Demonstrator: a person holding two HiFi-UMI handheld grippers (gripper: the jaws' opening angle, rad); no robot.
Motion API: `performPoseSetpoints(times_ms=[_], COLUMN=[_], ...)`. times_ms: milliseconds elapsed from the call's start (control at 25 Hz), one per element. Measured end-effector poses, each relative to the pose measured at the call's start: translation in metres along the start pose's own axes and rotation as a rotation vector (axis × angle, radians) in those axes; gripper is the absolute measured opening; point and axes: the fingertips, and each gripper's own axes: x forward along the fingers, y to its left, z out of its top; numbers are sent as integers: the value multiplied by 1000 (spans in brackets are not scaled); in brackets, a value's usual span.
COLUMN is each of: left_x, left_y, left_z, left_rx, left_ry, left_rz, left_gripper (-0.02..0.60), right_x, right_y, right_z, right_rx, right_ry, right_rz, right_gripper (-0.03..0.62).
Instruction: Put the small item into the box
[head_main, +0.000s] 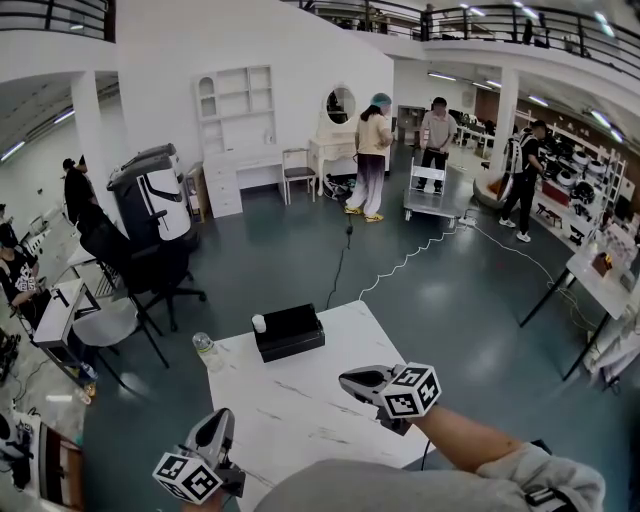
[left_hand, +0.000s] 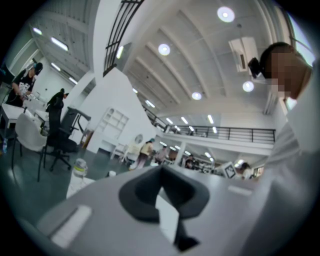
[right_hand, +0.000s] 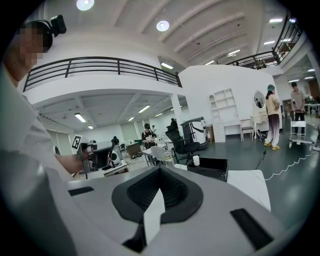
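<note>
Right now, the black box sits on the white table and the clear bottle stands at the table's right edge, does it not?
Not quite: the clear bottle stands at the table's left edge, not its right, as the head view shows. The black box does sit on the white table.

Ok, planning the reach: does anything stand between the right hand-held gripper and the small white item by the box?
Nothing visible does. Only bare tabletop lies between the right hand-held gripper and the small white item at the left corner of the black box. The plastic bottle stands off to the left.
</note>
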Motion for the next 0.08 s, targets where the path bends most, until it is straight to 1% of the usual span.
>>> performPoseSetpoints(times_ms=[80], left_x=[1], left_y=[1], left_z=[-1], left_rx=[0], left_ry=[1], left_rz=[0], left_gripper=[5], right_x=[1], right_y=[-1], right_z=[-1], right_rx=[0], right_ry=[0], right_rz=[2], right_gripper=[7])
